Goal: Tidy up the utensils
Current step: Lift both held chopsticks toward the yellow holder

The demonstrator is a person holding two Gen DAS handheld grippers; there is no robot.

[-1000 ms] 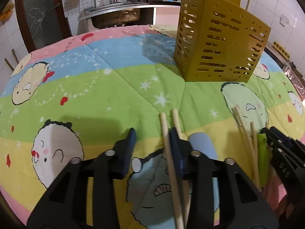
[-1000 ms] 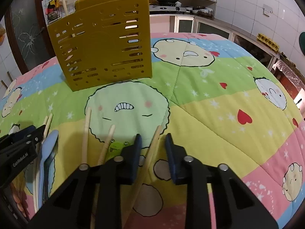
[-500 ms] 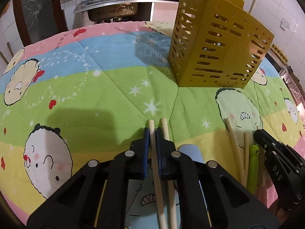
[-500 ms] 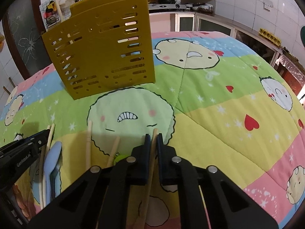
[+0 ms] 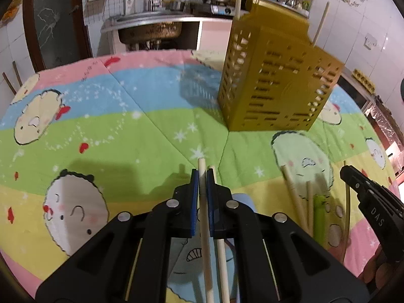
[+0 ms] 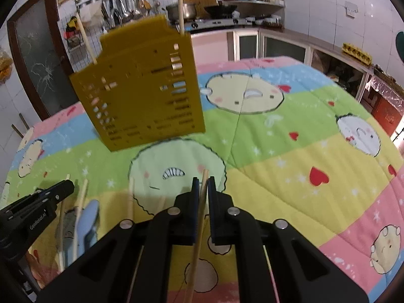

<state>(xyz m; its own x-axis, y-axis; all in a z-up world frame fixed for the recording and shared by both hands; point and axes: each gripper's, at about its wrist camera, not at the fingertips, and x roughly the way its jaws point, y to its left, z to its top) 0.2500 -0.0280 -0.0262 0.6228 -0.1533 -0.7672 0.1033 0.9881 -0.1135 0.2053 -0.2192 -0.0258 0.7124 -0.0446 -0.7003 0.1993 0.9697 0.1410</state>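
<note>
My left gripper [image 5: 201,174] is shut on a pale wooden chopstick [image 5: 205,237], held a little above the cartoon-print cloth [image 5: 126,136]. A second chopstick [image 5: 222,260] and a blue spoon [image 5: 242,198] lie just right of it. My right gripper [image 6: 202,180] is shut on another chopstick [image 6: 199,229], also raised off the cloth. The yellow slotted utensil holder [image 5: 275,85] [image 6: 141,96] stands further back, with two chopsticks [image 6: 180,5] upright in it. Each gripper shows at the edge of the other's view: right [image 5: 349,174], left [image 6: 64,186].
Loose chopsticks [image 5: 294,197] and a green utensil [image 5: 319,214] lie between the two grippers, beside the blue spoon [image 6: 88,217]. Behind the table are a sink [image 5: 151,29], a stove with pots [image 6: 184,10] and cabinets.
Both grippers have gone from open to shut, each on a chopstick. Both have since risen, lifting their chopsticks off the cloth.
</note>
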